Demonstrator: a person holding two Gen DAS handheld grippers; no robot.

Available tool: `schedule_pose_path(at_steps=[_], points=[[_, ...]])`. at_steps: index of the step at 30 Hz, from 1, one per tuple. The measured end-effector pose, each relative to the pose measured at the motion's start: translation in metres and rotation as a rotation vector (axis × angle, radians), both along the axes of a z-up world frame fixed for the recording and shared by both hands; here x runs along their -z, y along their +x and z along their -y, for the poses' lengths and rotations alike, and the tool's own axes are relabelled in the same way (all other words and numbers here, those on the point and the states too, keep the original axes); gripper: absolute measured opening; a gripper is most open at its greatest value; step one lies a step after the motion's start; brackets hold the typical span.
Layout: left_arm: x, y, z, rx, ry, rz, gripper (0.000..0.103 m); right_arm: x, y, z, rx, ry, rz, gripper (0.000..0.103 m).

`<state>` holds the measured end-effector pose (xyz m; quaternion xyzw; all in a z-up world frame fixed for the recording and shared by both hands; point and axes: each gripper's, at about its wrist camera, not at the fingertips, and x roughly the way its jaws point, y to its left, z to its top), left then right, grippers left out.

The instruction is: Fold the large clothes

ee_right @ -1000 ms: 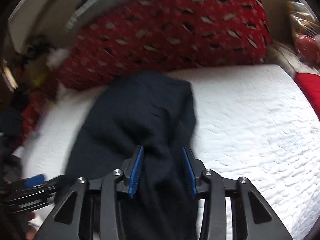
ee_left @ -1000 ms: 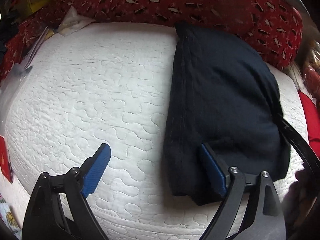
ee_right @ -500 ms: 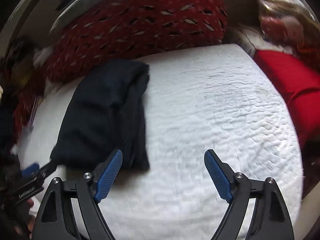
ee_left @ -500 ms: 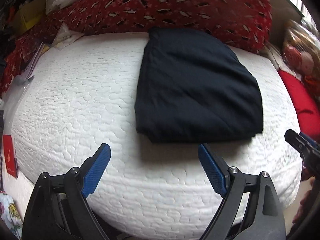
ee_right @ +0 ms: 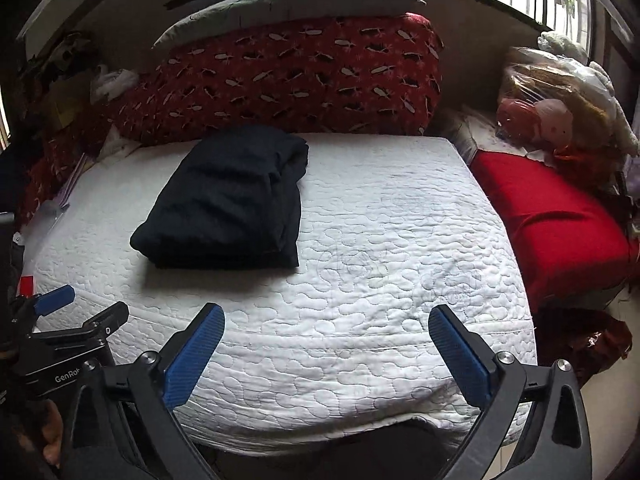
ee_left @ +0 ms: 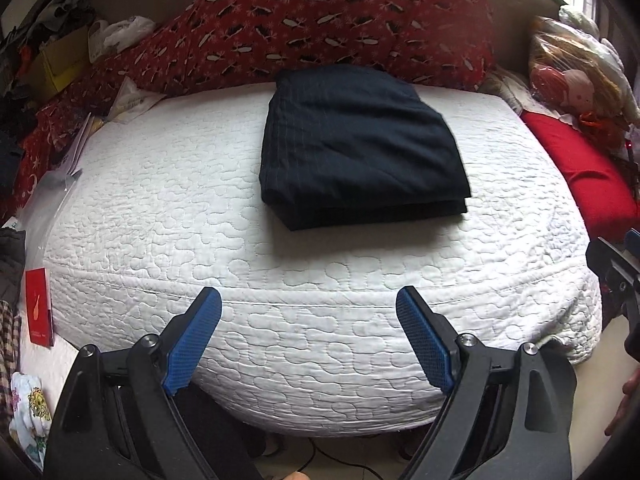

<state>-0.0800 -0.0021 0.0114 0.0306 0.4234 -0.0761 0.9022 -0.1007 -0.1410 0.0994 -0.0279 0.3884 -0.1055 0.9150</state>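
Observation:
A dark navy garment point(ee_left: 360, 148) lies folded into a thick rectangle on the white quilted mattress point(ee_left: 168, 208), toward its far side. In the right wrist view the same folded garment point(ee_right: 232, 200) sits left of centre on the mattress point(ee_right: 400, 240). My left gripper point(ee_left: 308, 300) hangs open over the mattress's near edge, well short of the garment, with nothing between its blue pads. The jaws of my right gripper point(ee_right: 326, 316) are opening wide, and nothing is between them; it too stands back at the near edge. The left gripper's tips also show at the left edge of the right wrist view.
A long red patterned pillow point(ee_left: 328, 28) lies along the far side, with a grey cushion point(ee_right: 288, 4) above it. A red cushion point(ee_right: 548, 216) and bagged toys point(ee_right: 560, 112) crowd the right. Clutter, papers and a red booklet point(ee_left: 38, 304) line the left side.
The right gripper let go of the dark garment and its jaws spread wide. Both grippers drew back from the garment to the mattress's near edge; the garment now lies folded and untouched.

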Motion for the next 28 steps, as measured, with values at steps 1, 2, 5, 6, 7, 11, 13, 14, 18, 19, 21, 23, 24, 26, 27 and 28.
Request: schedule_pose_path(at_steps=[1,2,5,6,7,11,13,14,18,19,21,23,24,26,27,28], points=[[-0.003,-0.002,0.001,0.008,-0.001,0.007,0.090,-0.002,-0.003,0.000,0.000,0.005,0.005,0.102],[-0.006,-0.006,0.004,0.015,-0.002,0.016,0.090,-0.004,-0.007,-0.001,0.003,0.009,0.012,0.102],[-0.012,-0.015,0.008,0.029,-0.007,0.034,0.090,-0.009,-0.014,0.001,0.013,0.020,0.028,0.102],[-0.013,-0.017,0.010,0.036,-0.006,0.036,0.090,-0.010,-0.016,0.002,0.018,0.027,0.032,0.102],[-0.014,-0.019,0.012,0.043,-0.007,0.036,0.090,-0.011,-0.018,0.002,0.020,0.034,0.034,0.102],[-0.015,-0.023,0.016,0.065,-0.014,0.026,0.090,-0.013,-0.023,0.003,0.032,0.053,0.043,0.102],[-0.015,-0.024,0.017,0.070,-0.023,0.016,0.090,-0.014,-0.025,0.003,0.033,0.054,0.046,0.102],[-0.014,-0.025,0.017,0.068,-0.027,0.014,0.090,-0.014,-0.026,0.002,0.035,0.055,0.048,0.102],[-0.014,-0.026,0.017,0.069,-0.042,0.007,0.090,-0.012,-0.026,0.003,0.042,0.065,0.044,0.102],[-0.014,-0.027,0.016,0.070,-0.043,0.009,0.090,-0.012,-0.026,0.003,0.043,0.066,0.043,0.102],[-0.017,-0.031,0.017,0.074,-0.052,0.018,0.090,-0.012,-0.027,0.004,0.047,0.069,0.044,0.102],[-0.020,-0.033,0.018,0.079,-0.058,0.023,0.090,-0.012,-0.026,0.004,0.049,0.070,0.044,0.102],[-0.021,-0.033,0.019,0.082,-0.062,0.023,0.090,-0.012,-0.026,0.004,0.050,0.070,0.044,0.102],[-0.022,-0.033,0.019,0.084,-0.064,0.022,0.090,-0.012,-0.025,0.003,0.052,0.069,0.043,0.102],[-0.022,-0.034,0.020,0.082,-0.062,0.024,0.090,-0.012,-0.024,0.004,0.053,0.068,0.042,0.102],[-0.022,-0.034,0.020,0.081,-0.060,0.026,0.090,-0.012,-0.024,0.004,0.052,0.067,0.041,0.102]])
